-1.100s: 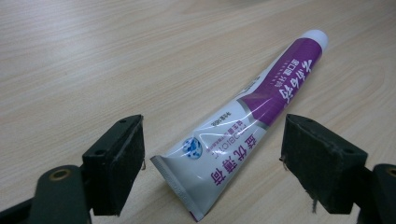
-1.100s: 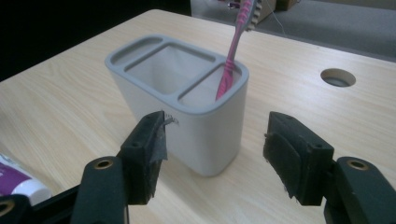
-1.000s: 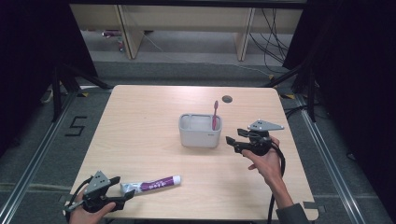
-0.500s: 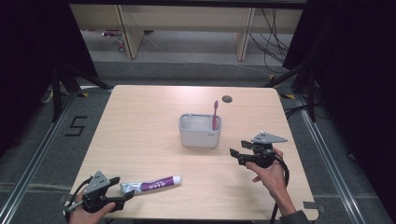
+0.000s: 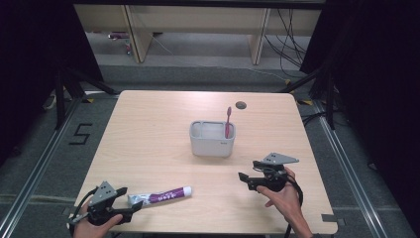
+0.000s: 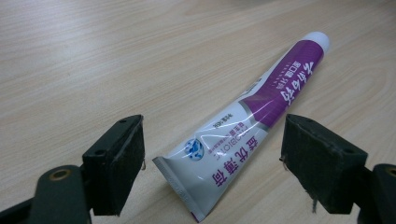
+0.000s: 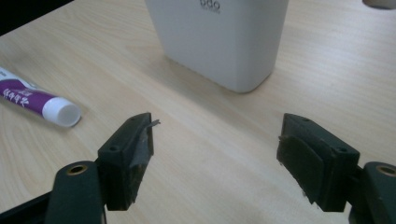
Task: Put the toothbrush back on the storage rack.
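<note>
While both grippers sat w/ jaws apart, the left gripper [image 6: 212, 168] straddled the toothpaste tube [image 6: 252, 121] crimp; the right gripper [image 7: 215, 158] faced the white holder [image 7: 219, 37], nothing btwn.

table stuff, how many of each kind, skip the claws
toothpaste tube: 1
toothbrush: 1
white holder bin: 1
total: 3
</note>
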Demonstrator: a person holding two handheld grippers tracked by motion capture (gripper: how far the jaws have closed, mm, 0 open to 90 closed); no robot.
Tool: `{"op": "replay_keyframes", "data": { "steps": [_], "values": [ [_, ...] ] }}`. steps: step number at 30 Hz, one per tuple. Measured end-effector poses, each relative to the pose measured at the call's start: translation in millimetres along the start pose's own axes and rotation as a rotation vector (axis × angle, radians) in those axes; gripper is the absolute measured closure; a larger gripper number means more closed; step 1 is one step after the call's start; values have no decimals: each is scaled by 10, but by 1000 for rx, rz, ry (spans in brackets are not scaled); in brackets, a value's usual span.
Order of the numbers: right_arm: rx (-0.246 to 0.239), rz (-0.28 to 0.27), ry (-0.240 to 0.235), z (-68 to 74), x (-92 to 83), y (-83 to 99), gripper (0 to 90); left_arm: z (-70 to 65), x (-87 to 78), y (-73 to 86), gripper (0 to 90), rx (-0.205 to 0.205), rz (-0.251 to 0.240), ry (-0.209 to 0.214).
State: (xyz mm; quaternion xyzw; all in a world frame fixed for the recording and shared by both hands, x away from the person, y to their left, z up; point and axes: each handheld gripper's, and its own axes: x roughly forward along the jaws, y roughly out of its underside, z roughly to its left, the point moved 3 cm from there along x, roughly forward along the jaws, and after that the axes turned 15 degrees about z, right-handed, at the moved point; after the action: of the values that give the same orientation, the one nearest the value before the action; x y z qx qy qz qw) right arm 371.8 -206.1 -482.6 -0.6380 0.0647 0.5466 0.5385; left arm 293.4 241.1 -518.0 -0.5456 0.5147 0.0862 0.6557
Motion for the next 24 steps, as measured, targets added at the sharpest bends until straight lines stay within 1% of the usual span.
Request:
{"op": "replay_keyframes", "data": {
  "steps": [1,3,4,6,7,8,9,10,11,12,13,16,17,18,19,20,21,22,23,24],
  "values": [
    [-30,3,9,-15,11,17,253,2,2,-1,212,0,3,-1],
    [-30,4,12,-19,12,30,247,1,2,1,211,0,2,-1],
    [-34,6,-2,-28,30,64,240,0,2,5,212,-2,-3,0],
    [-30,16,6,-24,24,79,239,2,-2,7,212,-3,-1,-2],
    [-19,27,-2,-6,23,113,236,1,-4,11,212,-13,-2,-4],
    [-37,25,-2,-14,29,119,236,1,-4,11,211,-13,-2,-4],
    [-47,28,10,-14,25,129,236,2,-6,15,211,-13,-2,-4],
    [-26,37,2,8,24,147,234,1,-7,15,211,-12,-2,-4],
    [-26,37,2,8,24,147,234,1,-7,15,211,-12,-2,-4],
    [-44,36,16,3,20,155,233,5,-12,18,211,-3,2,-6],
    [-21,35,-6,49,25,181,228,2,-10,21,212,-4,2,-5],
    [-22,48,2,59,15,207,221,0,-7,24,212,-10,-1,-4],
    [-24,58,-6,62,14,217,219,5,-10,26,212,-6,2,-5],
    [-19,59,-32,70,25,245,210,3,-11,25,212,-9,-2,-5],
    [7,63,-29,97,22,262,206,1,-12,24,211,-8,-2,-2],
    [7,63,-29,97,22,262,206,1,-12,24,211,-8,-2,-2],
    [-14,70,-13,84,10,288,197,1,-12,25,211,-5,1,-4],
    [-14,70,-13,84,10,288,197,1,-12,25,211,-5,1,-4],
    [-31,59,-29,75,26,292,195,2,-13,26,211,-4,2,-4],
    [-19,67,-28,90,11,311,195,0,-10,24,211,-9,-2,-3]
  ]
}}
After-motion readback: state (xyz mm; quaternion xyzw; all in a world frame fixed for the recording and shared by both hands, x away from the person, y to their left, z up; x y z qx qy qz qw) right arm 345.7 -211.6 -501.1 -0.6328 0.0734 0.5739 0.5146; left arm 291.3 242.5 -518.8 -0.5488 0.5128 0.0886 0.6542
